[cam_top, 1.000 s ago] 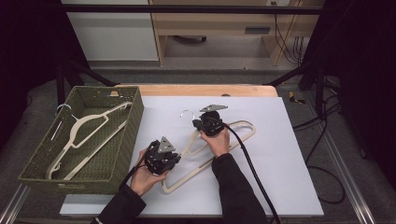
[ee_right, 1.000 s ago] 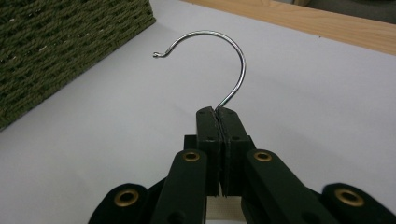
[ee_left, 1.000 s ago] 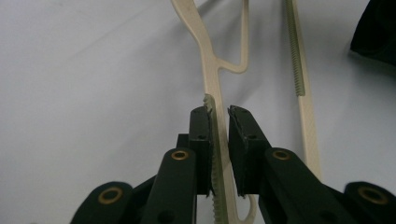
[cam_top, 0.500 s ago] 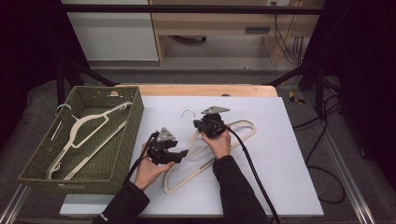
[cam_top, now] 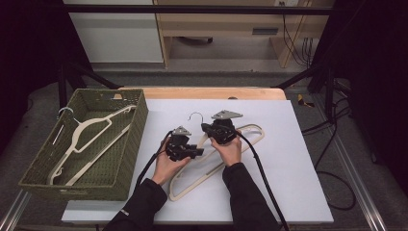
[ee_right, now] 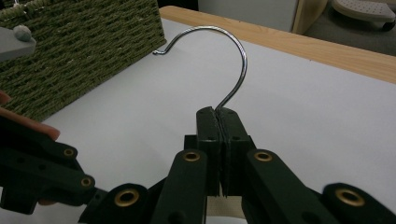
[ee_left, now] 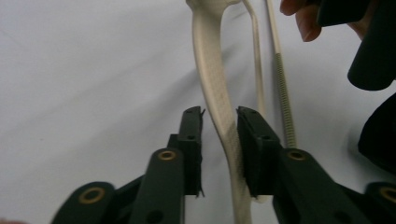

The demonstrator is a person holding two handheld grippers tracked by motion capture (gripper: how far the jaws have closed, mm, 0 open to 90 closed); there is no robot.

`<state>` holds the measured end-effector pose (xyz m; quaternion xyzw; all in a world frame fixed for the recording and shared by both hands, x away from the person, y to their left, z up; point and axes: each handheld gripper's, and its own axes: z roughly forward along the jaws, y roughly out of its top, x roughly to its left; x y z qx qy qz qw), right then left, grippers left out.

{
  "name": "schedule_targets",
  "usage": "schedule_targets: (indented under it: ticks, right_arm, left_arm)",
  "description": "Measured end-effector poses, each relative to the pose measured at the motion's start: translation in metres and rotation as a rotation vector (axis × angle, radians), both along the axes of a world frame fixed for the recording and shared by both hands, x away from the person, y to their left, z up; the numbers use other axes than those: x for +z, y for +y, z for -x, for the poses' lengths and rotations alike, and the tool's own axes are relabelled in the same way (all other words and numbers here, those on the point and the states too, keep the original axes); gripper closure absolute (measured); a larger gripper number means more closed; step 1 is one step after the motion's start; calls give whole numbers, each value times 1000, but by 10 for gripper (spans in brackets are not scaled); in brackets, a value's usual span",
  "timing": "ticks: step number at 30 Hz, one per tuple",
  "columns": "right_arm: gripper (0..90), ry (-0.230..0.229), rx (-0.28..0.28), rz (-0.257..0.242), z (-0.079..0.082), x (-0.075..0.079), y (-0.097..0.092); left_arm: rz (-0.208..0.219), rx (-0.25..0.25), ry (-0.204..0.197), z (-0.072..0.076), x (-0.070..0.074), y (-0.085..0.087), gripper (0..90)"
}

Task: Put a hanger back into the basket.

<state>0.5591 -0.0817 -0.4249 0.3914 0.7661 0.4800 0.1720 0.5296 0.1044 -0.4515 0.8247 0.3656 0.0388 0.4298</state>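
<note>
A cream hanger [cam_top: 250, 132] with a metal hook [cam_top: 195, 115] lies flat on the white table [cam_top: 298, 168]. My right gripper [cam_top: 206, 128] is shut on the stem of that hook [ee_right: 233, 42], which curves up from the closed jaws [ee_right: 218, 112]. My left gripper [cam_top: 196, 153] sits at the hanger's left arm [ee_left: 210, 70]. Its jaws [ee_left: 219, 114] have just been closing and stand either side of that arm. The right pad touches it, and a narrow gap remains at the left pad.
A green woven basket [cam_top: 130, 144] stands at the table's left and holds another cream hanger [cam_top: 91, 139]. A wooden strip [cam_top: 211, 92] runs along the far edge. Black cables trail from both grippers toward the near edge. The basket wall [ee_right: 84, 51] is close to the hook.
My left gripper has moved right and away from me to the hanger's left arm, opened, and narrowed around it. The right gripper and the hook have stayed put.
</note>
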Motion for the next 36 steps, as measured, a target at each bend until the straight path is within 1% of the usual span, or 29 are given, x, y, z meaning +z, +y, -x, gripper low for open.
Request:
schedule_targets:
  ticks: [1, 4, 5, 7, 8, 9, 10, 11, 12, 13, 14, 15, 16, 17, 18, 19, 20, 21, 22, 23, 24, 25, 27, 29, 31, 33, 34, 35, 36]
  right_arm:
    - [892, -10, 5, 3, 0, 1, -1]
    - [890, -7, 0, -5, 3, 4, -2]
    - [886, -8, 3, -5, 5, 5, -3]
    - [876, -15, 0, -23, 10, 9, -7]
    - [850, -23, 3, -21, 13, 10, -10]
    - [814, -39, -1, -21, 21, 14, -15]
    - [814, -39, -1, -21, 21, 14, -15]
    - [786, -47, 4, -27, 26, 16, -20]
    - [733, -65, 12, -47, 37, 21, -30]
    - [733, -65, 12, -47, 37, 21, -30]
    - [673, -89, 14, -56, 49, 26, -41]
    - [647, -103, 7, -61, 55, 28, -47]
    - [616, -109, 6, -68, 61, 30, -53]
    - [616, -109, 6, -68, 61, 30, -53]
    - [580, -116, 6, -77, 67, 32, -59]
    - [490, -125, -5, -98, 77, 34, -69]
    - [445, -122, -8, -105, 81, 35, -75]
    - [445, -122, -8, -105, 81, 35, -75]
    - [361, -131, -18, -115, 88, 35, -85]
    - [315, -135, -31, -114, 91, 34, -88]
    - [281, -142, -38, -109, 94, 34, -92]
    - [281, -142, -38, -109, 94, 34, -92]
    - [213, -147, -47, -108, 99, 32, -99]
    - [158, -137, -49, -117, 104, 31, -105]
    - [105, -144, -56, -124, 107, 30, -111]
    - [63, -139, -62, -132, 112, 29, -119]
    - [47, -141, -57, -118, 114, 28, -121]
    - [47, -141, -57, -118, 114, 28, -121]
    - [43, -145, -56, -99, 117, 27, -124]
  left_arm:
    - [3, -5, 2, 1, 1, -1, 772]
    - [-2, -7, -2, 5, 5, -2, 777]
    - [9, -5, -1, 6, 6, -2, 783]
    - [22, -3, -3, 9, 9, -3, 797]
    - [27, -5, -6, 12, 11, -4, 802]
    - [42, -14, -4, 15, 14, -4, 814]
    - [42, -14, -4, 15, 14, -4, 820]
    - [48, -16, -6, 17, 16, -5, 820]
    - [54, -21, -9, 20, 18, -5, 835]
    - [62, -30, -10, 22, 21, -6, 835]
    - [74, -36, -10, 24, 22, -6, 854]
    - [81, -48, -19, 29, 27, -6, 861]
    - [81, -48, -19, 29, 27, -6, 865]
    - [78, -50, -31, 31, 29, -6, 865]
    - [61, -48, -53, 35, 32, -6, 866]
    - [46, -50, -71, 38, 35, -5, 866]
    - [46, -50, -71, 38, 35, -5, 866]
    - [48, -51, -72, 39, 37, -4, 866]
    - [53, -52, -72, 41, 39, -3, 867]
    - [59, -55, -92, 44, 45, 0, 867]
    - [59, -55, -92, 44, 45, 0, 867]
    - [60, -56, -103, 46, 48, 2, 867]
    - [70, -54, -120, 50, 56, 7, 867]
    - [73, -55, -141, 53, 65, 13, 867]
    - [72, -54, -157, 56, 73, 18, 867]
    - [65, -56, -171, 59, 81, 24, 867]
    - [62, -56, -177, 60, 85, 27, 867]
    - [64, -56, -181, 61, 88, 29, 867]
    - [60, -58, -186, 62, 92, 32, 867]
